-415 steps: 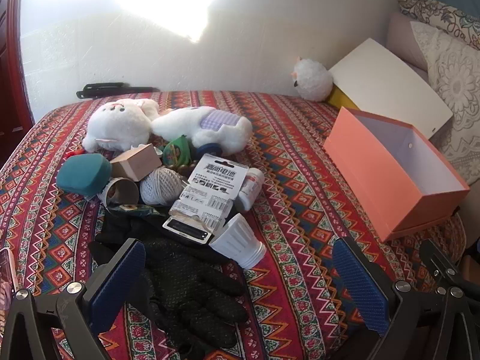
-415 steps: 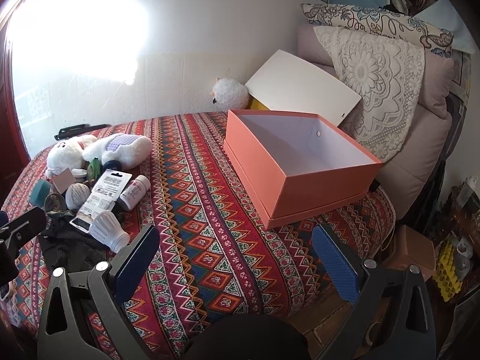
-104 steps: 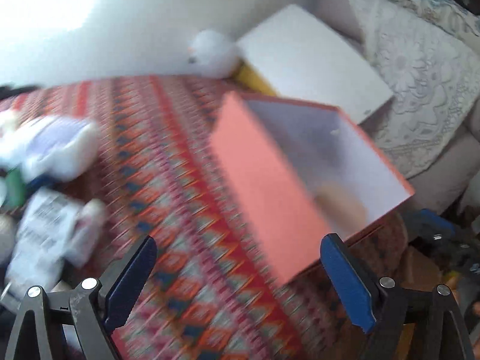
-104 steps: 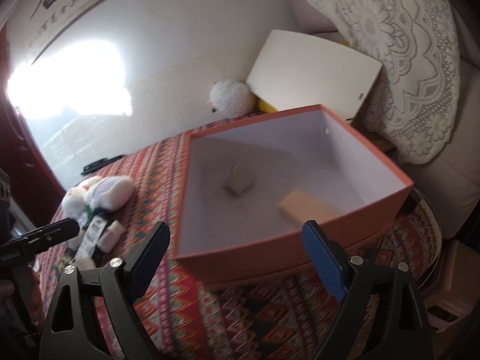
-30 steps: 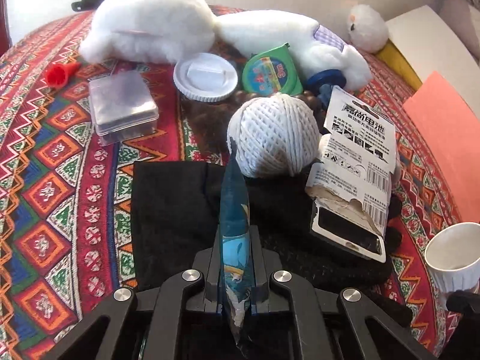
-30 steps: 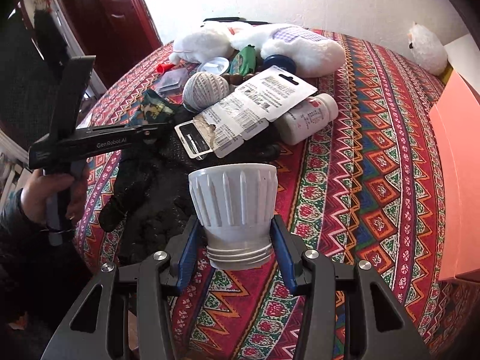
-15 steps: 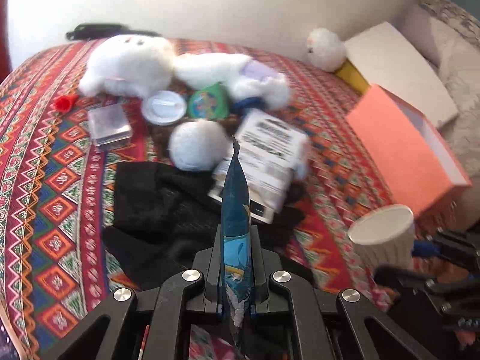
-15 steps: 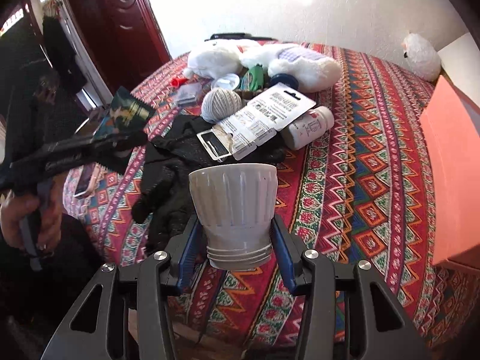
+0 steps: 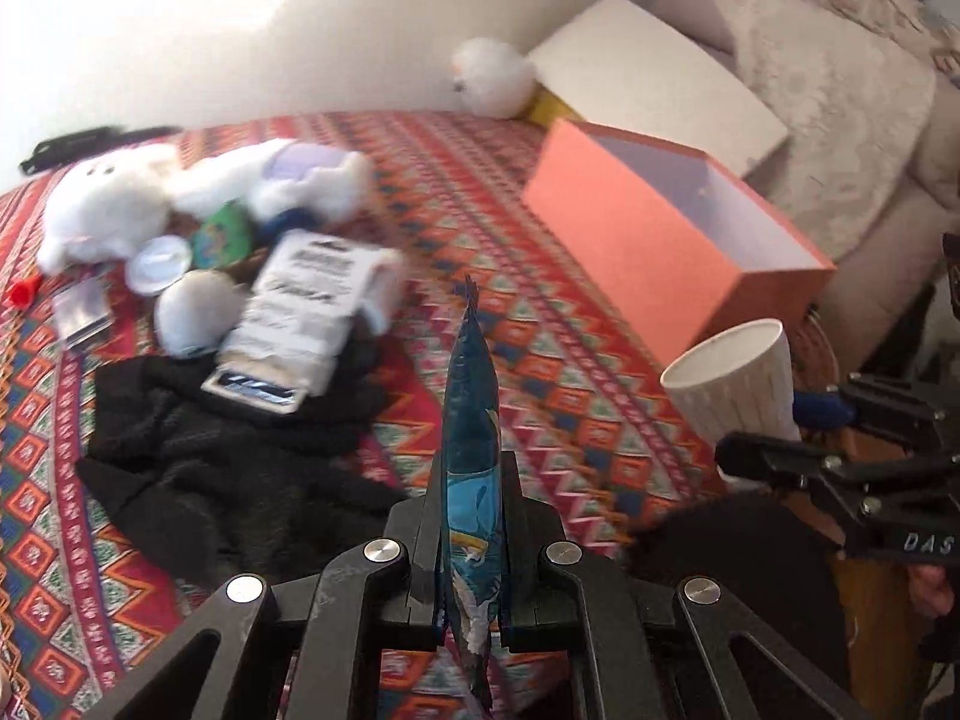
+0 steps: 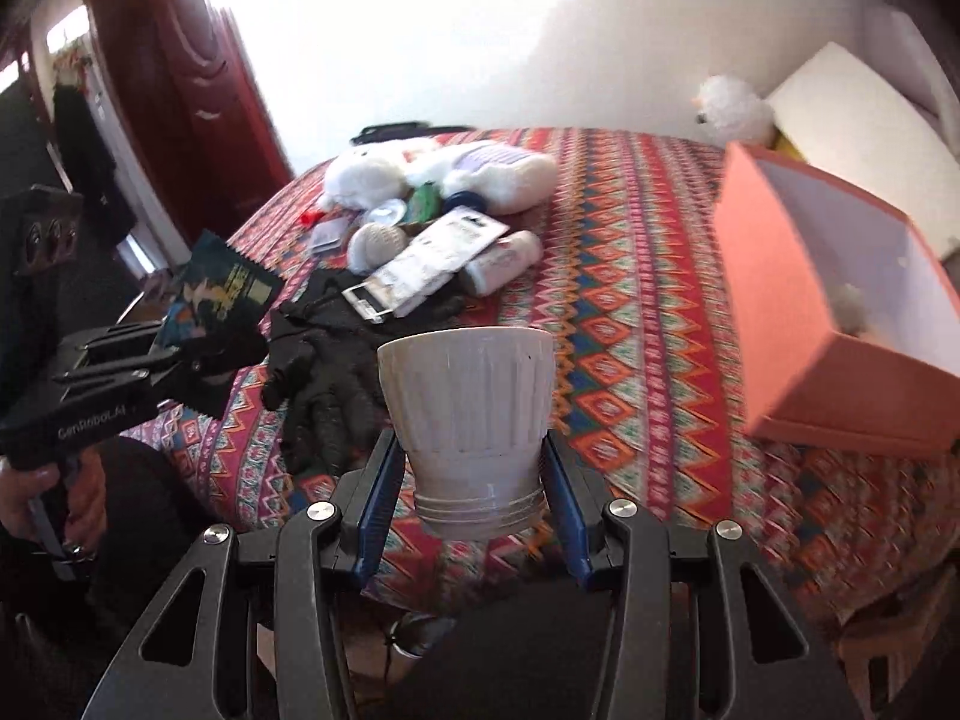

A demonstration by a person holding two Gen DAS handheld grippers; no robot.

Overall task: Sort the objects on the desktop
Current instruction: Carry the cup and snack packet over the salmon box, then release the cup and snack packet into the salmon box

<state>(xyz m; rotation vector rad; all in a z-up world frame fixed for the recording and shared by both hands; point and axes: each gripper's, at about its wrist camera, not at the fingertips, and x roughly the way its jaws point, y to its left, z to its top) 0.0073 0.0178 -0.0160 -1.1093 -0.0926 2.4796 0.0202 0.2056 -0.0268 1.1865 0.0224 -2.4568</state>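
Observation:
My left gripper (image 9: 471,510) is shut on a thin blue foil packet (image 9: 471,420), seen edge-on in the left wrist view and flat-on as the packet (image 10: 219,288) in the right wrist view. My right gripper (image 10: 471,480) is shut on a white ribbed cup (image 10: 471,414), held upright above the bedspread; the same cup (image 9: 735,384) shows at the right of the left wrist view. The open orange box (image 9: 672,228) stands on the bed's right side, the box (image 10: 840,300) holding a few small items. Both grippers hang above the bed's near edge.
On the patterned bedspread (image 9: 540,330) lie black gloves (image 9: 228,456), a battery card (image 9: 300,312), a ball of twine (image 9: 192,312), a white plush toy (image 9: 198,192), a white bottle (image 10: 501,264) and small lids. The box's white lid (image 9: 654,72) leans on pillows. A red door (image 10: 180,78) stands left.
Both grippers have risen and drawn back from the pile toward the bed's near edge, swinging right toward the orange box. The packet and the cup stay gripped.

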